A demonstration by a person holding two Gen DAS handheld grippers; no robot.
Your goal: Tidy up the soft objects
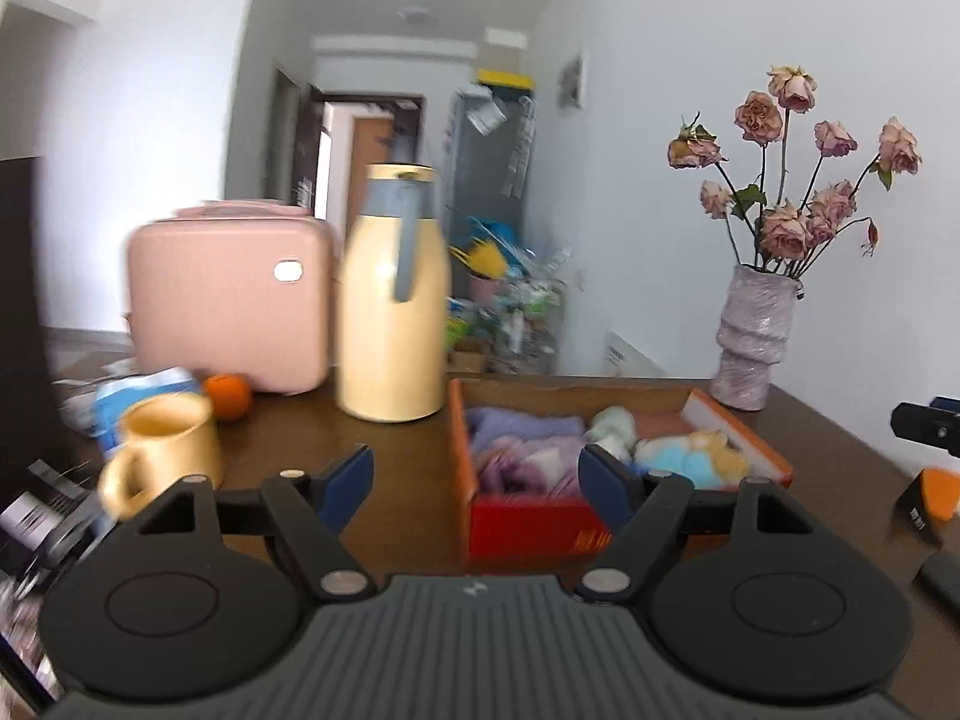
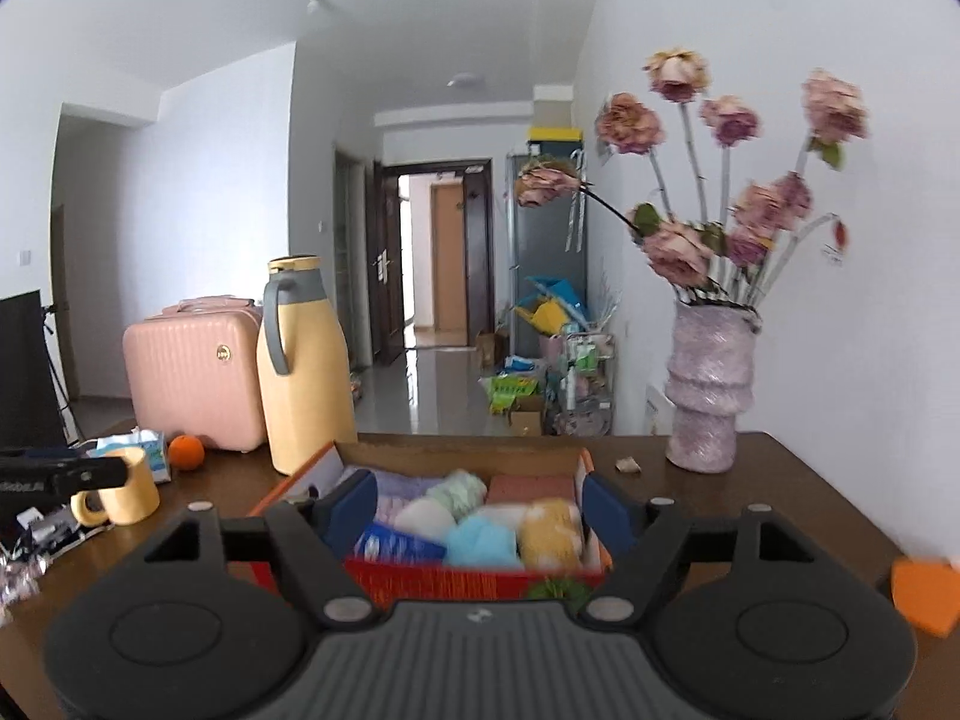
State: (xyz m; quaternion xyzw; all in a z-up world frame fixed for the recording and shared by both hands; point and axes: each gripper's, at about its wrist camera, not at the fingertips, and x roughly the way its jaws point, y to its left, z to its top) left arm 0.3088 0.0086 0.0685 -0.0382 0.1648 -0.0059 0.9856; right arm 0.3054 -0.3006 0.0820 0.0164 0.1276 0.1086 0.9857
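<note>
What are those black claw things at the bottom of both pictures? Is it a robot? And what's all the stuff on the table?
It's not a robot. A person holds a grabbing tool in each hand, and each tool has a tiny camera looking out over its two fingers. One picture comes from the left gripper, the other from the right gripper. Both are open and holding nothing.

On the brown table sits an orange box filled with soft things, fluffy balls in blue, yellow, green and white, and purple cloth. Behind it stand a tall yellow jug, a pink case and a vase of dried roses. There's also a yellow mug, an orange fruit and a tissue pack.
</note>
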